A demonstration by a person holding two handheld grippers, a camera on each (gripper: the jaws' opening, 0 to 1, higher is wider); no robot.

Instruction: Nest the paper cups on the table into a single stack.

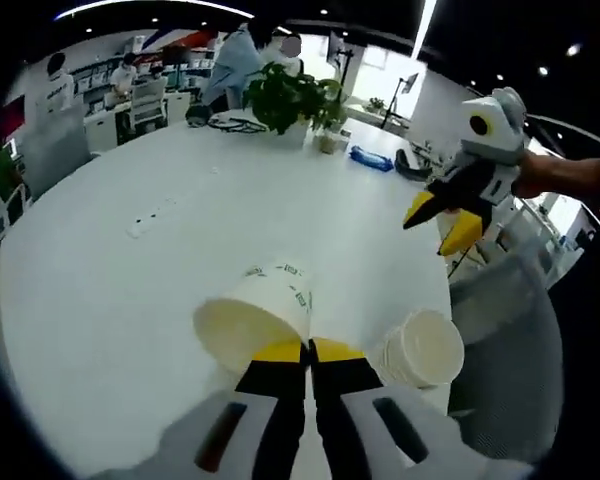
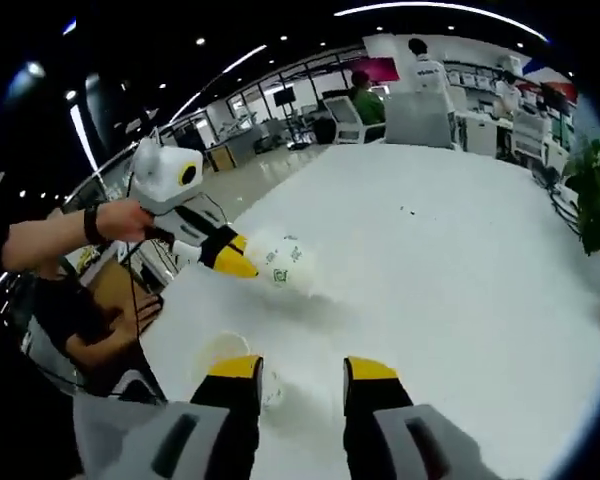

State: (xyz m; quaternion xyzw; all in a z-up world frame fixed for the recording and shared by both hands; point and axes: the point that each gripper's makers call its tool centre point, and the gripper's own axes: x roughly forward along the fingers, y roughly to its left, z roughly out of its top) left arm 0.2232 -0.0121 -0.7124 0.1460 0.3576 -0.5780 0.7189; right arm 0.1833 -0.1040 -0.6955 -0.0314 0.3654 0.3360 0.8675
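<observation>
A white paper cup with green print is tipped on its side, mouth toward me, and my left gripper is shut on its rim. In the right gripper view the same cup sits at the yellow tips of the left gripper, low over the white table. A second white cup lies on its side near the table's edge, to the right of my left jaws. It also shows as the cup just left of my right gripper, which is open and holds nothing. The right gripper hangs above the table edge.
A potted plant, a blue item and dark cables lie at the far side of the round table. A grey chair stands beyond the near edge. A seated person is beside the table; others stand far off.
</observation>
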